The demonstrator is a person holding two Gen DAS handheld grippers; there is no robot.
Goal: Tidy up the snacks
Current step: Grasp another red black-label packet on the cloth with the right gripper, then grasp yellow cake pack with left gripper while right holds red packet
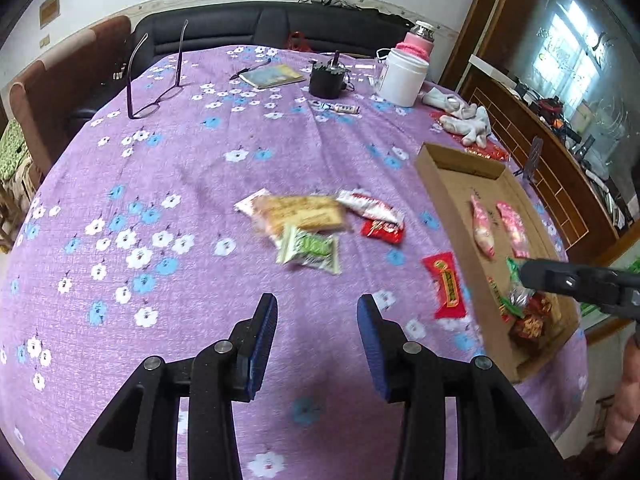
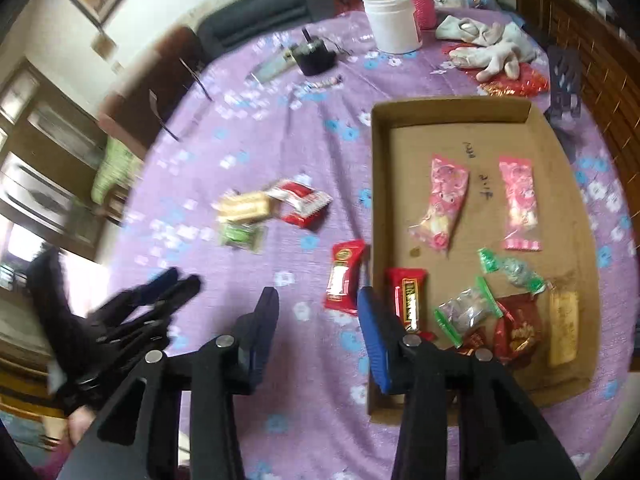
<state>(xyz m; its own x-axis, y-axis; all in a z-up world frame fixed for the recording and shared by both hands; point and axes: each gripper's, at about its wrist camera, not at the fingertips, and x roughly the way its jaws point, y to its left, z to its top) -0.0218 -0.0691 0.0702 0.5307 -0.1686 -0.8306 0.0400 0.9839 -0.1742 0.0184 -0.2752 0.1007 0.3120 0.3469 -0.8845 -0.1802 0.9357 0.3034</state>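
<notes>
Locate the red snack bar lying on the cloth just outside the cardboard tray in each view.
Left wrist view: red snack bar lower right, beside the cardboard tray.
Right wrist view: the bar centre, just left of the tray's wall.
Shared landmark: white jar at the far side.

Right tool (image 2: 318,336) hides the cardboard tray's (image 2: 452,104) near corner; left tool (image 2: 160,292) blurred
</notes>
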